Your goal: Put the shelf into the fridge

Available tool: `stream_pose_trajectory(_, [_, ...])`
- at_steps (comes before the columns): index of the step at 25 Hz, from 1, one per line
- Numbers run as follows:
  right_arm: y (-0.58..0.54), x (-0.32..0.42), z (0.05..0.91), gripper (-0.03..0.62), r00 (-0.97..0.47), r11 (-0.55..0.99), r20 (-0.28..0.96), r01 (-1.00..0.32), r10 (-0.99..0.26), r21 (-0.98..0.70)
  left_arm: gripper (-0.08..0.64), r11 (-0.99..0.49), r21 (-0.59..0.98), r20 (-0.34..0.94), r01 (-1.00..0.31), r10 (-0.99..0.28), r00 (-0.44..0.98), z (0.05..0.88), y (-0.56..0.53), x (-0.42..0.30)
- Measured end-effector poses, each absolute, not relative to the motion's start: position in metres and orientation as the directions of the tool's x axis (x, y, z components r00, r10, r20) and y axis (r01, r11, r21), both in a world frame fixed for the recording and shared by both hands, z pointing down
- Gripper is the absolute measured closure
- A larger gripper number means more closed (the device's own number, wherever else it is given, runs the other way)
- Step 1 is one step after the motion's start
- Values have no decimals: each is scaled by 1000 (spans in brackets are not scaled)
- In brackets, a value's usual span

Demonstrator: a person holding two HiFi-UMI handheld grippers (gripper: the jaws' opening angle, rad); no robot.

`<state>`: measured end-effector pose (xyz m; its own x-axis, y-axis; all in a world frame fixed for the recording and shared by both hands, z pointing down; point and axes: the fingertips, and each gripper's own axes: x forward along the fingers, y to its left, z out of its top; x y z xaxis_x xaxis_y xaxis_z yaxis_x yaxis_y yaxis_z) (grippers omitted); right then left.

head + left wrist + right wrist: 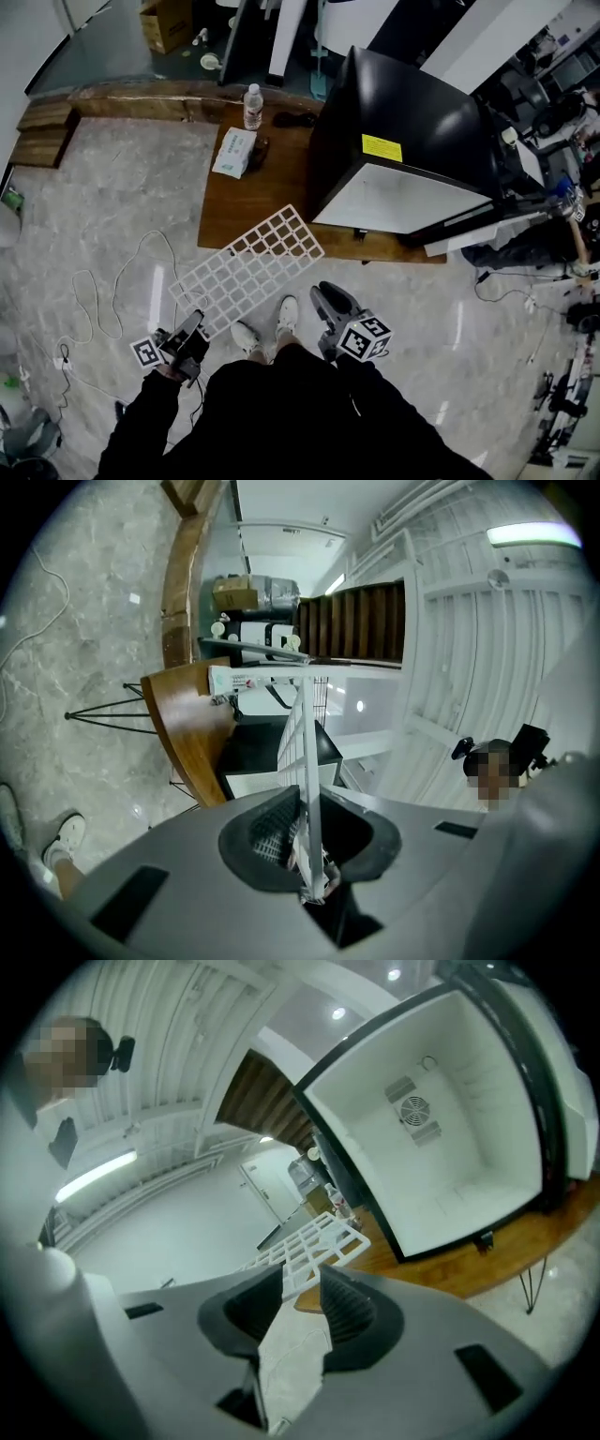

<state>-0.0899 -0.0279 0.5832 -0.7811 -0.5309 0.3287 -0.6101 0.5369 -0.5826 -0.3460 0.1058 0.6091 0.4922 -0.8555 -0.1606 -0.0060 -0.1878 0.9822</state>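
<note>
Risk first: shelf [253, 267], white wire grid, held by one corner only, so likely to swing, catch table [225, 220] edge, or slip free.
Fridge [403, 141] open at 1 o'clock; shelf at 11, well short of it.
Left gripper [195, 323] clamps near corner. Right gripper [323, 291] jaws apart, holding nothing.
Low wood table on glossy marble floor [103, 187].
Cable [94, 300] loops at 9, trip hazard.
Bottle [252, 105] at 12.

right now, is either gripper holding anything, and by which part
The left gripper is clamped on the white wire-grid shelf, at the rim of its near end. The right gripper has its jaws apart and holds nothing.
</note>
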Motion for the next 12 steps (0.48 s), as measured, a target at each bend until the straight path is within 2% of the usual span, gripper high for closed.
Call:
stream_pose_trajectory(6, [-26, -45, 593, 383, -728, 296, 278, -553, -626, -779, 514, -188, 982, -169, 32, -781, 601, 600, 98, -309])
stream_pose_trajectory(12, [-36, 7, 592, 339, -674, 183, 198, -451, -712, -874, 515, -194, 978, -193, 74, -719, 668, 587, 86, -258])
